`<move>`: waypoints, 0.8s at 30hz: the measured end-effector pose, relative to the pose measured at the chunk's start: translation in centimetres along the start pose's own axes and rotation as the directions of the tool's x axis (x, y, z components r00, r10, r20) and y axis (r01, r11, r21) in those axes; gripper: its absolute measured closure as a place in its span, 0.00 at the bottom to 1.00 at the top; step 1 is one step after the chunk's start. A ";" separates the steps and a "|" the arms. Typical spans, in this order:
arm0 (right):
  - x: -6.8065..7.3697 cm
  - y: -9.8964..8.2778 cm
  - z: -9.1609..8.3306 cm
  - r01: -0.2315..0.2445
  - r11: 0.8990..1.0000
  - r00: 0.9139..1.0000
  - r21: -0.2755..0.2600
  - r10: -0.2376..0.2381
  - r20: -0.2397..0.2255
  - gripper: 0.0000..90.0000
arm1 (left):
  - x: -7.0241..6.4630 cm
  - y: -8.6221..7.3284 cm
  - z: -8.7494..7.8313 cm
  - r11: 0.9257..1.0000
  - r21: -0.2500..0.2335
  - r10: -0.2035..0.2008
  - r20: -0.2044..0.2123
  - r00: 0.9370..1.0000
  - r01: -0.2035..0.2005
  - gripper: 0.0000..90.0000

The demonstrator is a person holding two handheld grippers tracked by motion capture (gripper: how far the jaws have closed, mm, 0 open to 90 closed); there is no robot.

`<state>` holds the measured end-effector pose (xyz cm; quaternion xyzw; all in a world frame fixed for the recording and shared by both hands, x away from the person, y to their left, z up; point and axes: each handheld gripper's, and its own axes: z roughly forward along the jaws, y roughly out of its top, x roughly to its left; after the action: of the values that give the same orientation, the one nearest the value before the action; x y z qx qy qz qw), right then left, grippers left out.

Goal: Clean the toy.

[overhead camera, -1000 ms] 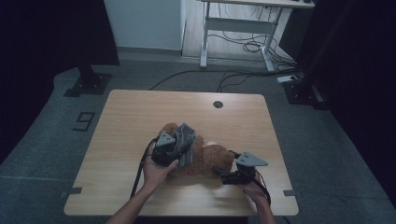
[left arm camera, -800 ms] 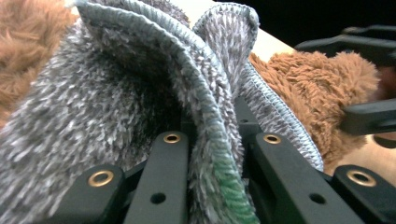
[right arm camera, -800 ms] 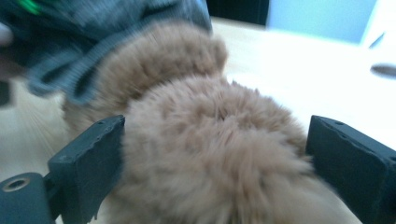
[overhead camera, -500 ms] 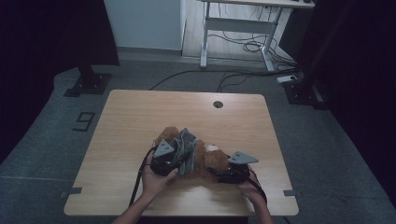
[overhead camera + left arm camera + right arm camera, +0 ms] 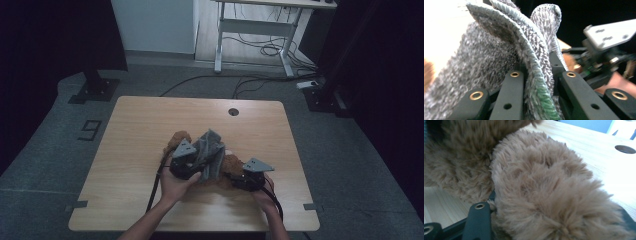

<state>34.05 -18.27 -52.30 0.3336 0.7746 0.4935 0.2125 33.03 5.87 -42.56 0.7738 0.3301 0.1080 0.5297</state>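
Dim room, grey carpet floor, dark curtains either side, and a pale wooden table [image 5: 150, 130] in the middle with a round cable hole [image 5: 233, 111] near its far edge. Behind it there's a white-legged desk [image 5: 250, 30] with cables tangled underneath.

Biggest thing on the table is a brown plush toy [image 5: 227, 167], really shaggy long-pile fur, lumpy rounded shape. Most of it is hidden under the hands and the cloth, so I honestly can't make out which part is which.

The right gripper [image 5: 239, 179] has a fat furry limb [image 5: 544, 195] bulging between its jaws; they've just been closing in on it, and the fur now presses against both.

The left gripper [image 5: 196, 170] is pinched tight on a grey knitted garment [image 5: 499, 55], fuzzy speckled yarn with a ribbed edge and a bit of green stitching [image 5: 544, 100] right at the jaws. It stands up in folds above that gripper, with the plush right behind and beside it.
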 end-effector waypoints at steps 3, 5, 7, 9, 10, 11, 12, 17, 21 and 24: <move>0.0 0.0 0.0 -0.002 1.000 1.000 -0.004 0.002 0.001 0.41 | -1.9 1.2 2.2 0.998 0.029 0.054 0.011 0.998 -0.055 0.87; -0.1 0.0 -0.1 0.001 1.000 1.000 -0.004 -0.001 -0.002 0.40 | -2.6 1.4 4.1 0.995 0.078 0.068 0.018 0.998 -0.069 0.87; -0.1 0.0 -0.1 0.004 1.000 1.000 -0.005 -0.004 -0.007 0.40 | -2.6 1.1 5.7 0.988 0.127 0.087 -0.011 0.996 -0.085 0.87; -0.2 0.0 -0.2 0.005 1.000 1.000 -0.005 -0.005 -0.009 0.40 | -2.1 0.6 6.6 0.985 0.157 0.078 -0.027 0.997 -0.073 0.87; -0.2 -0.1 -0.2 0.008 1.000 1.000 -0.008 -0.008 -0.009 0.40 | -1.8 0.3 6.6 0.985 0.157 0.074 -0.031 0.997 -0.068 0.87; -0.2 -0.1 -0.2 0.013 1.000 1.000 -0.006 -0.013 -0.007 0.40 | -1.6 0.1 6.4 0.987 0.151 0.069 -0.033 0.997 -0.063 0.88; -0.2 -0.1 -0.2 0.015 1.000 1.000 -0.006 -0.015 -0.005 0.40 | -1.4 0.0 6.2 0.987 0.147 0.066 -0.038 0.997 -0.060 0.88; -0.1 -0.1 -0.3 0.041 0.999 0.999 -0.006 -0.041 0.005 0.41 | 0.5 -0.2 3.5 0.995 0.095 0.042 -0.092 0.995 -0.033 0.87; -0.1 -0.2 -0.3 0.046 0.999 0.999 -0.012 -0.046 0.009 0.41 | 2.5 0.0 1.0 0.998 0.063 0.019 -0.132 0.991 -0.011 0.87; -0.1 -0.2 -0.4 0.044 0.999 0.999 -0.013 -0.043 0.005 0.41 | 4.3 -0.3 -0.7 0.999 0.049 -0.006 -0.169 0.986 0.014 0.86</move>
<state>33.84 -18.67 -52.34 0.3166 0.7780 0.4928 0.2272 35.82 9.20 -43.31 0.7733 0.3805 0.1622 0.4806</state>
